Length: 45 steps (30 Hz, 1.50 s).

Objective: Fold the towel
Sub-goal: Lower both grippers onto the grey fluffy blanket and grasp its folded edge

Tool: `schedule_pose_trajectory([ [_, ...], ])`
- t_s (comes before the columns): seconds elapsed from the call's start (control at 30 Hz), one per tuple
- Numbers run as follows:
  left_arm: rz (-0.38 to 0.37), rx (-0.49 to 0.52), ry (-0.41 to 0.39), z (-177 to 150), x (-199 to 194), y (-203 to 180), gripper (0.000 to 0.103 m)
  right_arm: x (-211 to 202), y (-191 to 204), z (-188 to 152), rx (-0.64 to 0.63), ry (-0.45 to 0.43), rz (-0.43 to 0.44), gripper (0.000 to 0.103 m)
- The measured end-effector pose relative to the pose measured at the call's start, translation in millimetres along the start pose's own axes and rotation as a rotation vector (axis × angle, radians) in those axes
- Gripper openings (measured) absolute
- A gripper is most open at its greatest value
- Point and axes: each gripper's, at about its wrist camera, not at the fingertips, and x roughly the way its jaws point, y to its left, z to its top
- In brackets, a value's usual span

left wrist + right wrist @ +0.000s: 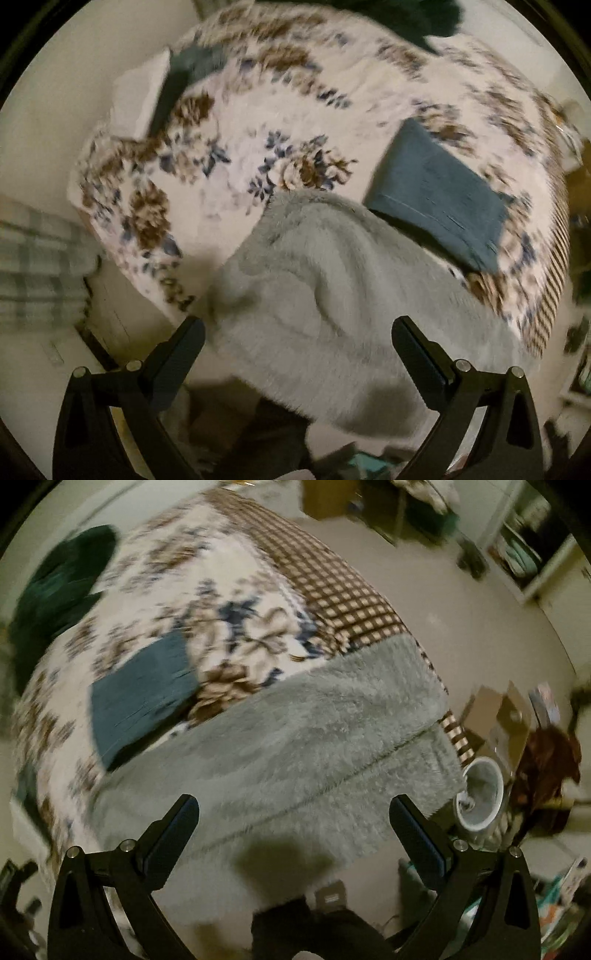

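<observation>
While both tools hung above the bed's near edge, the left gripper and the right gripper each had their jaws spread wide apart, clamping nothing. Directly ahead of both, a fluffy grey towel lay over that near edge, rumpled in the left wrist view and showing a long crease across it in the right wrist view, part of it draping down the side. Just beyond it sat a folded teal towel, flat on the floral bedspread. Farther off, a dark green heap of fabric rested at the bed's far side. Right of the right gripper, a brown checked blanket bordered the spread, with a white bucket and a cardboard box on the pale floor.
</observation>
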Motion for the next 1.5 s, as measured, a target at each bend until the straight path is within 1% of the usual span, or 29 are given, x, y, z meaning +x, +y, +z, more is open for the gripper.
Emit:
schedule_pose_trajectory([
  [0.03,0.009,-0.022,0.019,14.8,20.6,-3.2,0.103,22.9,1.3,11.7,0.019,0.011,-0.005,0.103],
  [0.1,0.015,-0.064,0.054,39.6,56.3,-9.6,0.103,73.4,1.6,31.6,0.072,0.053,-0.045,0.103],
  [0.17,0.021,-0.11,0.094,64.8,94.6,-15.5,0.103,120.4,0.3,50.0,0.123,0.093,-0.06,0.103],
  [0.23,0.01,-0.153,0.138,87.1,130.2,-22.9,0.103,151.8,1.0,61.0,0.158,0.116,-0.08,0.103],
  [0.3,-0.008,-0.2,0.169,107.4,159.7,-27.9,0.103,185.7,1.8,74.4,0.199,0.146,-0.096,0.103],
  [0.33,-0.019,-0.222,0.182,117.3,175.6,-30.3,0.103,196.1,0.6,77.7,0.216,0.154,-0.097,0.103],
  [0.43,-0.028,-0.279,0.241,136.6,220.7,-35.2,0.102,236.1,-1.0,94.1,0.269,0.171,-0.109,0.103],
  [0.5,-0.013,-0.306,0.27,141.7,244.1,-37.6,0.094,255.4,-2.5,101.4,0.304,0.191,-0.113,0.103],
  [0.53,-0.011,-0.316,0.28,143.1,253.6,-38.6,0.084,263.9,-3.7,105.4,0.328,0.2,-0.106,0.103],
  [0.57,-0.01,-0.323,0.29,142.8,261.9,-38.5,0.07,273.0,-4.8,110.4,0.359,0.207,-0.089,0.103],
  [0.6,-0.004,-0.325,0.296,141.8,267.5,-38.6,0.064,281.9,-5.7,115.7,0.391,0.213,-0.067,0.103],
  [0.63,-0.003,-0.324,0.284,141.1,269.9,-38.5,0.055,290.2,-5.4,120.7,0.419,0.218,-0.053,0.103],
  [0.67,0.003,-0.319,0.26,140.2,269.6,-38.4,0.043,295.5,-4.2,123.9,0.432,0.222,-0.049,0.103],
  [0.7,-0.001,-0.31,0.238,139.6,269.3,-38.4,0.037,304.4,-2.2,128.0,0.441,0.233,-0.052,0.103],
  [0.73,-0.006,-0.295,0.217,138.1,267.5,-39.3,0.026,313.7,0.1,130.4,0.442,0.251,-0.069,0.102],
  [0.77,-0.003,-0.28,0.204,136.7,265.5,-39.5,0.017,321.0,1.7,133.0,0.441,0.268,-0.087,0.099],
  [0.83,-0.018,-0.259,0.17,133.1,257.6,-34.6,0.01,330.3,4.0,133.5,0.418,0.283,-0.105,0.074],
  [0.87,-0.037,-0.254,0.155,130.2,250.8,-30.6,0.007,331.4,4.8,133.2,0.4,0.276,-0.109,0.069],
  [0.9,-0.057,-0.251,0.14,126.2,243.5,-25.2,0.007,329.3,4.6,132.0,0.389,0.257,-0.101,0.054],
  [0.93,-0.079,-0.247,0.118,123.2,234.5,-21.5,0.007,325.8,3.2,129.8,0.376,0.238,-0.096,0.032],
  [1.0,-0.113,-0.235,0.071,111.2,212.0,-12.7,0.007,316.4,-0.9,124.7,0.357,0.212,-0.064,0.016],
  [1.03,-0.131,-0.225,0.057,103.2,203.2,-8.6,0.006,309.1,-3.6,120.9,0.352,0.2,-0.038,0.012],
  [1.13,-0.177,-0.211,0.028,77.8,178.8,5.4,0.006,281.0,-10.9,108.3,0.316,0.135,-0.002,0.009],
  [1.23,-0.229,-0.213,-0.003,40.4,145.6,28.0,0.006,242.6,-20.5,86.4,0.261,0.066,0.032,0.009],
  [1.27,-0.234,-0.216,-0.017,25.6,136.7,35.7,0.006,229.0,-23.2,78.4,0.247,0.053,0.042,0.009],
  [1.33,-0.236,-0.217,-0.046,-4.1,120.3,48.7,0.006,206.1,-31.8,59.9,0.228,0.036,0.055,0.009],
  [1.37,-0.232,-0.218,-0.053,-19.7,114.4,60.0,0.006,190.9,-40.2,44.8,0.218,0.031,0.063,0.009],
  [1.43,-0.227,-0.217,-0.039,-47.5,112.5,78.5,0.006,169.7,-63.6,13.4,0.196,0.028,0.064,0.009],
  [1.5,-0.199,-0.214,-0.026,-78.7,116.8,92.7,0.006,155.4,-82.9,-18.8,0.181,0.046,0.061,0.009],
])
